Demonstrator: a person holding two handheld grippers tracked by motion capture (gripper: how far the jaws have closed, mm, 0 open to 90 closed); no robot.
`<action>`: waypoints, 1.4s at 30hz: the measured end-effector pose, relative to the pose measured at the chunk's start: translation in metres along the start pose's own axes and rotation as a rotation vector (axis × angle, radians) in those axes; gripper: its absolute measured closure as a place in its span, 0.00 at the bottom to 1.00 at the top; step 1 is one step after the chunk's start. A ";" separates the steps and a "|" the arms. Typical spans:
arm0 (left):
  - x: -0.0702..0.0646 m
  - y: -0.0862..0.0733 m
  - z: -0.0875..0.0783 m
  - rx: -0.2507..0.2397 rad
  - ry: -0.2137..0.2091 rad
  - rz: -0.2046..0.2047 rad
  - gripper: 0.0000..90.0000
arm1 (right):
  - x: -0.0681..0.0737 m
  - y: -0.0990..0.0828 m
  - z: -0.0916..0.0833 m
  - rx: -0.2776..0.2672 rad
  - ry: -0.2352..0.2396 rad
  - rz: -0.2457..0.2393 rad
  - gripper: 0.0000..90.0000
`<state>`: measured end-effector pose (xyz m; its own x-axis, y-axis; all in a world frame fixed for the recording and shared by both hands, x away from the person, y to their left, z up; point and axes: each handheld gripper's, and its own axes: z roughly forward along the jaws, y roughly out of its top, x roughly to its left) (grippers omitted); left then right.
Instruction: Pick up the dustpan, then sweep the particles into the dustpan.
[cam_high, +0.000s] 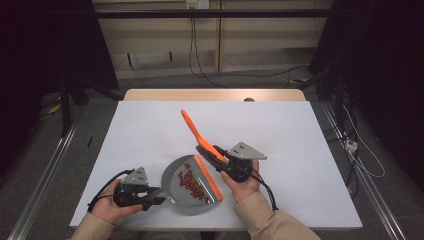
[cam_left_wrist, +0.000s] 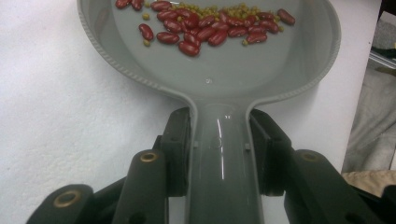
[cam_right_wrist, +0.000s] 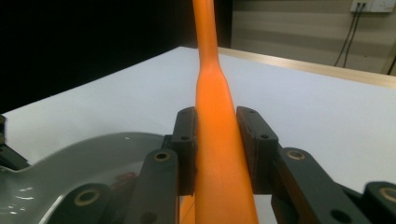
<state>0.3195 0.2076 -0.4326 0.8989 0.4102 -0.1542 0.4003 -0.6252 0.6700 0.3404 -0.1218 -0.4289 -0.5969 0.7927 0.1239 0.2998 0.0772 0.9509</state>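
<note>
Desk (cam_high: 300, 150): one white desk, by which everything is carried.
Dustpan (cam_high: 176, 186): one grey pan, laid flat near the front edge (orange lip toward the brush).
Brush (cam_high: 196, 132): one orange brush, held tilted, bristles just beside the pan's lip.
Left claw (cam_high: 156, 199): kept low by the left hand, clamped on the dustpan handle.
Right claw (cam_high: 218, 163): angled upward, clenched on the brush handle.
Beans (cam_left_wrist: 205, 25): many red and small yellow ones, gathered in the pan.

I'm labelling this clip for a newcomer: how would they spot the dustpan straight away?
Start at the white table and look to its near edge, between the person's two hands. The dustpan is the grey round scoop with an orange lip, the one thing there holding red beans.
</note>
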 end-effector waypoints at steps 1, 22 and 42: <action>0.000 0.000 0.000 -0.001 0.001 -0.003 0.70 | -0.002 -0.001 0.000 0.006 -0.004 -0.004 0.78; -0.005 0.003 0.013 0.030 0.058 0.053 0.70 | -0.020 -0.003 -0.017 0.028 -0.041 -0.012 0.78; -0.001 -0.002 0.008 -0.073 0.118 0.039 0.71 | -0.032 -0.005 -0.028 0.011 -0.075 0.004 0.78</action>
<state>0.3186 0.2034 -0.4395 0.8844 0.4646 -0.0439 0.3480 -0.5939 0.7254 0.3373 -0.1644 -0.4292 -0.5387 0.8359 0.1053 0.3104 0.0807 0.9472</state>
